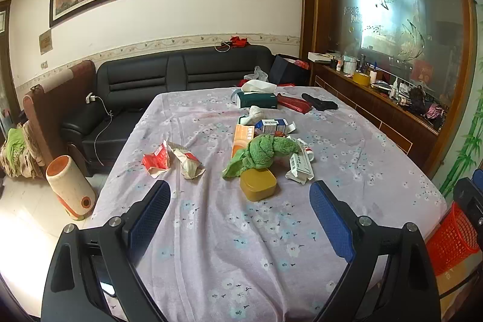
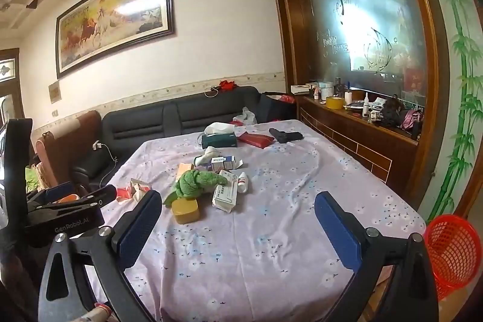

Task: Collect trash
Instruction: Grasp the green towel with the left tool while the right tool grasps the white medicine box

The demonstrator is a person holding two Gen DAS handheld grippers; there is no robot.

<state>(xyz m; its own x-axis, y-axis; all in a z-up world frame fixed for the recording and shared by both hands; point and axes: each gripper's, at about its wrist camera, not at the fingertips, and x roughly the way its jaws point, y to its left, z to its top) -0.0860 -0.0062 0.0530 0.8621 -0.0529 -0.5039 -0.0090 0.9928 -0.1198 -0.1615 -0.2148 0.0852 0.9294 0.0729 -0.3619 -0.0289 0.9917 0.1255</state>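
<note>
Both grippers stood wide apart and empty over the near edge of the bench; the left gripper (image 1: 240,201) had only bare lilac cloth (image 1: 211,246) between its blue pads, and the right gripper (image 2: 238,212) likewise held nothing. Outward from the left gripper, at twelve o'clock and just beyond its tips, sat a yellow lidded box (image 1: 258,184); touching its far side lay a green towel (image 1: 261,151) heaped over an orange carton (image 1: 241,141), with a white printed packet (image 1: 299,166) at about one o'clock. At eleven o'clock, apart from that heap, lay the likeliest trash: a torn red wrapper (image 1: 155,160) and a crumpled white wrapper (image 1: 188,162) side by side. Farther off at twelve o'clock were a small blue-and-white box (image 1: 271,125) and a green tissue box (image 1: 256,100). At about four o'clock from the right gripper a red mesh basket (image 2: 452,249) stood off the bench corner, seemingly the bin. Judging by this, collecting had not begun; the next move called for reaching one gripper to the wrappers, closing on one thin crumpled piece without pinching the cloth, then carrying it across to the basket.
</note>
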